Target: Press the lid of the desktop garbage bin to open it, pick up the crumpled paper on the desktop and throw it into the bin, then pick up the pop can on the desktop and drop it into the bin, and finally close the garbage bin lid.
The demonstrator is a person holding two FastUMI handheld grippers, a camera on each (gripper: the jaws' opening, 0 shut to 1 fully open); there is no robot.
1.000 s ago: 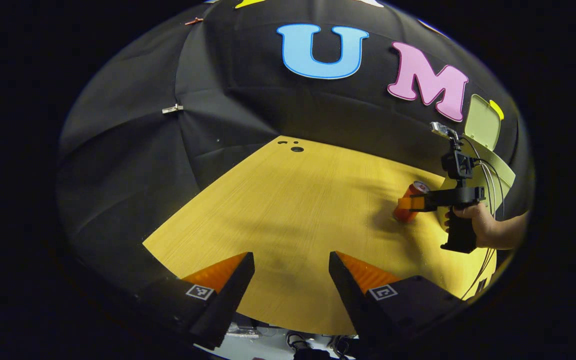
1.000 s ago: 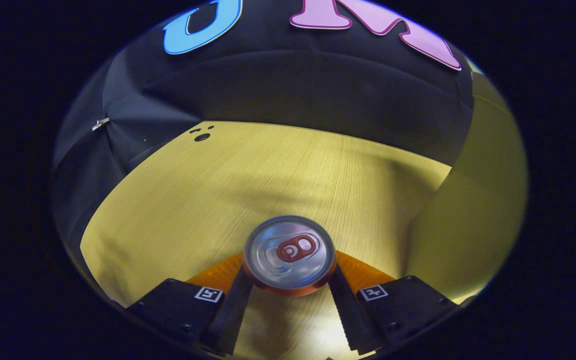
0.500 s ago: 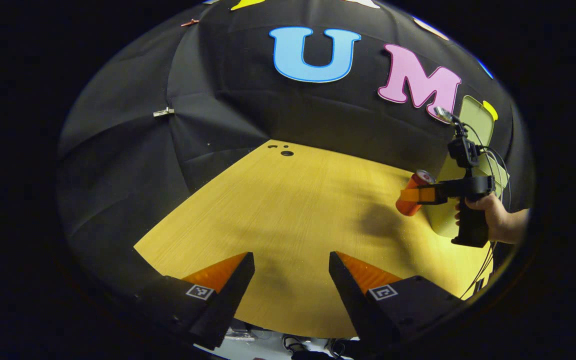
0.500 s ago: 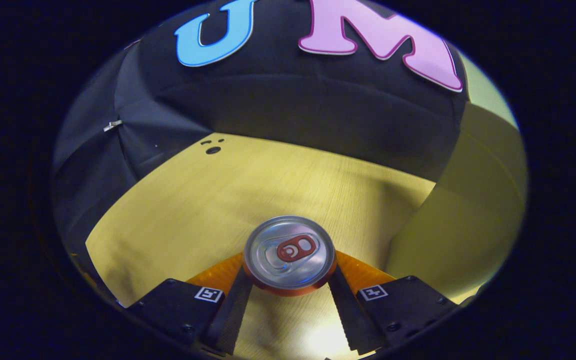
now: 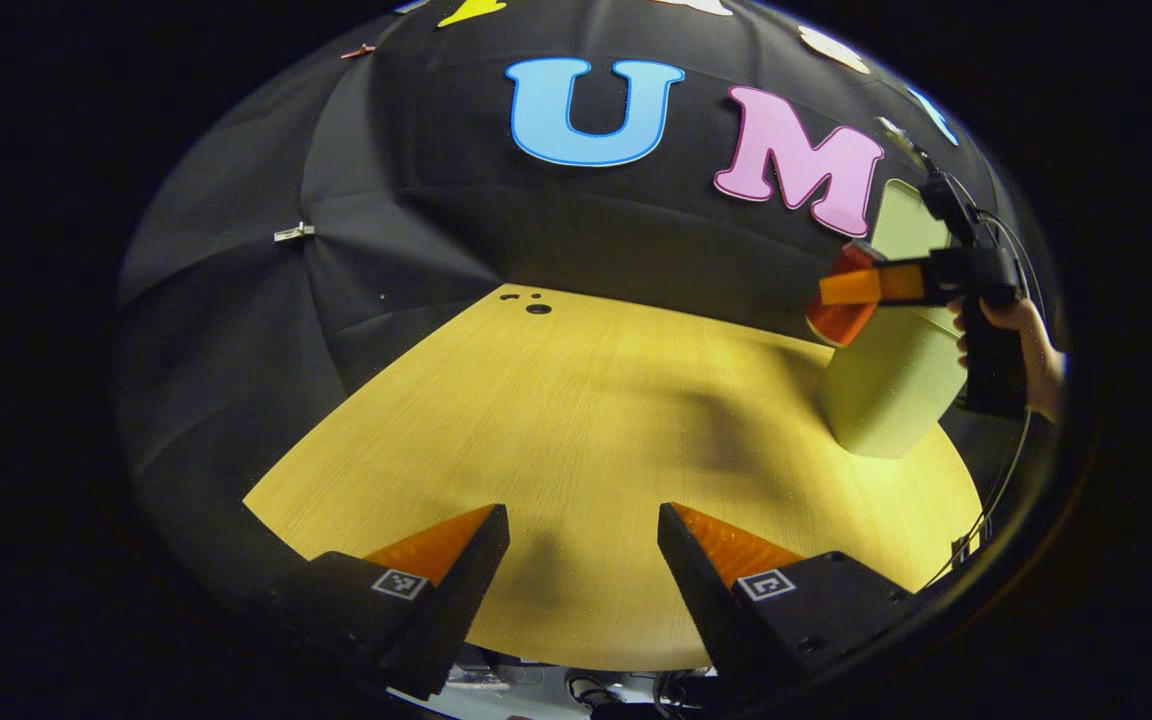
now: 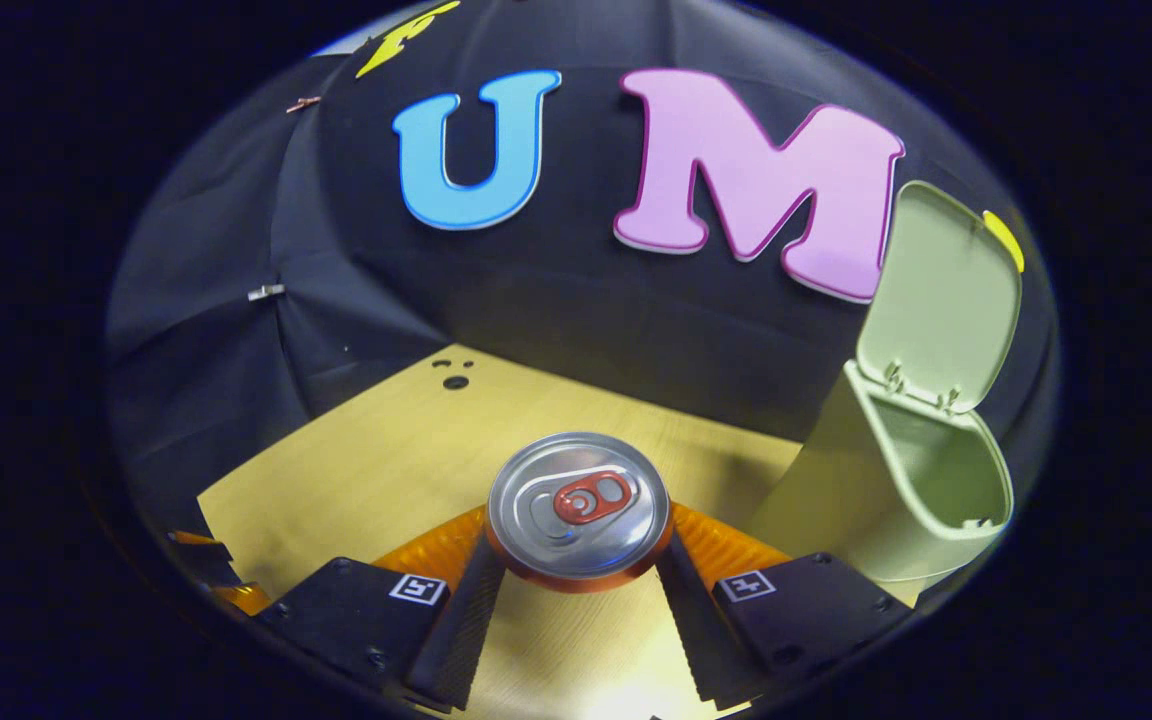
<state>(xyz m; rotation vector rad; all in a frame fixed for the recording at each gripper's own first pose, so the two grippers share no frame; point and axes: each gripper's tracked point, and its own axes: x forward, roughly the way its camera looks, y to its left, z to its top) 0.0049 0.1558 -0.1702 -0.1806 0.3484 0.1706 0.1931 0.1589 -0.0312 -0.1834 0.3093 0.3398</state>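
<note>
Right claw (image 6: 576,560) pinching pop can (image 6: 579,507) by its sides, top end facing camera, raised above surface (image 6: 386,450). Bin (image 6: 896,490) just right of can, lid (image 6: 941,300) upright, mouth open, slightly lower. Left claw (image 5: 584,560) spread, empty, well apart from bin.

A pale green bin (image 6: 866,500) with a matching lid (image 6: 946,300) stands on a yellow wood-grain bench (image 6: 376,450). The pop can (image 6: 578,508) has an orange-red body, silver top and red tab.
</note>
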